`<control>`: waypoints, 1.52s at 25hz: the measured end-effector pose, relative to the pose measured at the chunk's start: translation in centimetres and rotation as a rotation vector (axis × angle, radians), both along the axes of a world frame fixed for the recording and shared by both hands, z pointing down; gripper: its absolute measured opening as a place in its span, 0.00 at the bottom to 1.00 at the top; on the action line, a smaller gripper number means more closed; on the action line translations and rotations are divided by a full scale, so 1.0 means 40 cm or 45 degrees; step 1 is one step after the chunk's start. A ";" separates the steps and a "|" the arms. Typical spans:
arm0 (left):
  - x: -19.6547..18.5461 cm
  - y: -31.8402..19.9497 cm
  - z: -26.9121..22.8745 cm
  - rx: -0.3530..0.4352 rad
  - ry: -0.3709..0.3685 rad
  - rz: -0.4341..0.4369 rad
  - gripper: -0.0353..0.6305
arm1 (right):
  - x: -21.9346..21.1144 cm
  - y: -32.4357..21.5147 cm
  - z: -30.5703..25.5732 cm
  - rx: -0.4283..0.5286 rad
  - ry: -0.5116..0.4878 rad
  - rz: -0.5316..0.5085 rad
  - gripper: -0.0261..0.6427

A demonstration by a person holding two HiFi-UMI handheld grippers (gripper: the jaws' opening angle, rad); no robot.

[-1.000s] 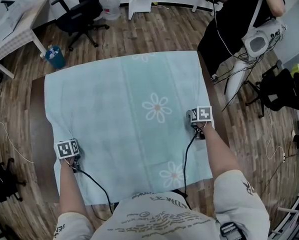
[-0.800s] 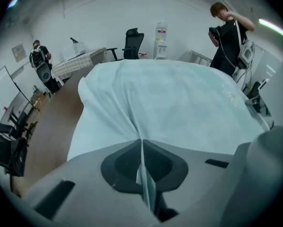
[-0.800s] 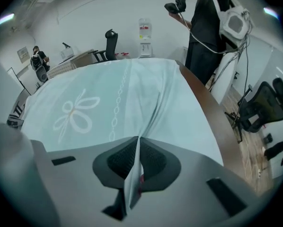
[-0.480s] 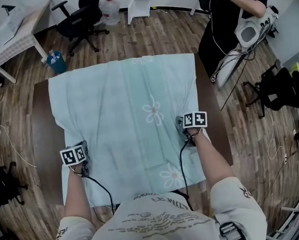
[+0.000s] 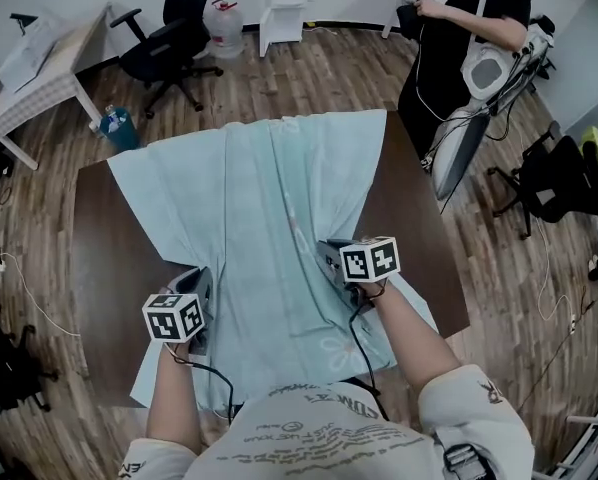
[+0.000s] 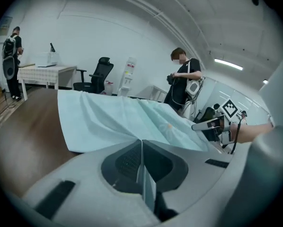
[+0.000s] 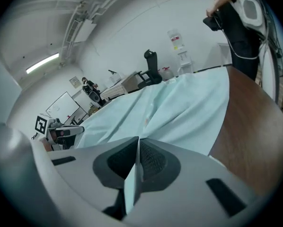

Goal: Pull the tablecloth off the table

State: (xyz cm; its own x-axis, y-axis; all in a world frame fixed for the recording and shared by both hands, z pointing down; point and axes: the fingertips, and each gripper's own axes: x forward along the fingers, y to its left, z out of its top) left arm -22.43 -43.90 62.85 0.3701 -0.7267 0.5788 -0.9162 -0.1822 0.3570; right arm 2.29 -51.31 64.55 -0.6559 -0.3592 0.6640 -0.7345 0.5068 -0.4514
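Note:
A pale teal tablecloth (image 5: 259, 188) with flower prints lies bunched in long folds on the brown table (image 5: 104, 238). Its near edge hangs over the front by my body. My left gripper (image 5: 201, 278) is shut on a pinch of cloth near the left edge, lifted above the tabletop. The right gripper (image 5: 325, 254) is shut on the cloth near the middle right. In the left gripper view the cloth (image 6: 113, 119) runs straight into the closed left gripper (image 6: 141, 144). In the right gripper view the cloth (image 7: 189, 110) is likewise pinched in the right gripper (image 7: 137, 144).
A person (image 5: 464, 38) stands at the table's far right corner holding equipment with cables. An office chair (image 5: 169, 38), a water jug (image 5: 224, 13) and a blue bin (image 5: 119, 128) stand behind. A checked side table (image 5: 34, 63) is at far left, a black chair (image 5: 559, 178) at right.
Both grippers have risen and drawn toward me with the cloth. The flat cloth has gathered into folds, baring the table's left and right sides. The right gripper moved leftward.

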 end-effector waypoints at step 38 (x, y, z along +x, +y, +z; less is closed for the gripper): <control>0.250 0.330 -0.639 0.788 -0.118 0.022 0.06 | -0.087 0.463 -0.637 0.794 -0.303 -0.051 0.06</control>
State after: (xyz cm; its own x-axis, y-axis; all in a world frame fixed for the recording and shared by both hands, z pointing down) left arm -12.44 -30.70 37.29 0.3529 -0.9320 0.0832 -0.9335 -0.3446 0.0996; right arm -1.19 -32.81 39.06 -0.7793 -0.6015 0.1756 -0.6266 0.7498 -0.2124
